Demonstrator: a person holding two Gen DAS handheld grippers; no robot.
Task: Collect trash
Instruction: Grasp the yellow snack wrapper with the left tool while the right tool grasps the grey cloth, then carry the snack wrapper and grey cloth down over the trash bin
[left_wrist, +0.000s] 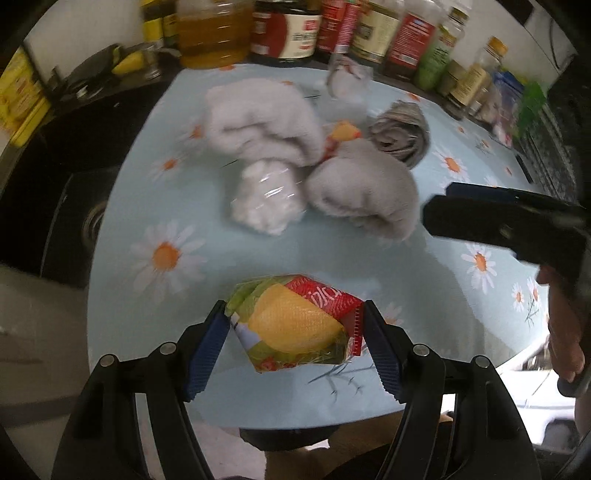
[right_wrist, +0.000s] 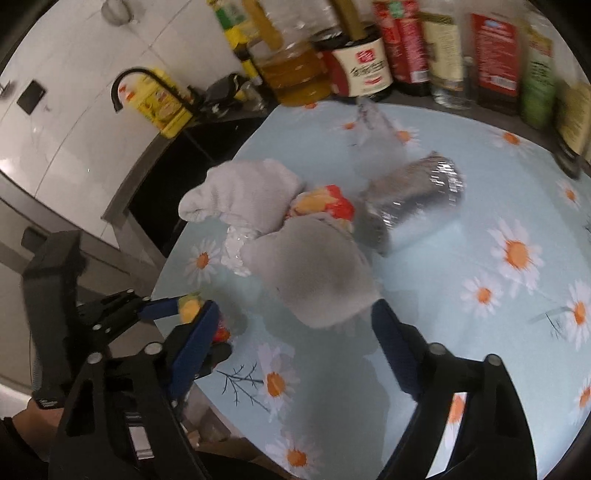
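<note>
In the left wrist view my left gripper (left_wrist: 295, 306) is shut on a crumpled yellow, red and green snack packet (left_wrist: 295, 325), both blue pads against its sides, low over the near edge of the daisy-print table (left_wrist: 166, 254). In the right wrist view my right gripper (right_wrist: 293, 306) stands open, its fingertips either side of the near end of a grey rolled cloth (right_wrist: 314, 277). Behind it lie a second grey cloth (right_wrist: 243, 192), another red and yellow wrapper (right_wrist: 325, 203), a silver foil roll (right_wrist: 413, 199) and a clear bag of white bits (right_wrist: 236, 251).
Bottles and jars (left_wrist: 295, 29) line the table's back edge, with a big oil jug (right_wrist: 295, 74) among them. A dark sink with a black tap (right_wrist: 147, 85) lies to the left of the table. A clear scrap of plastic (left_wrist: 347, 77) lies near the bottles.
</note>
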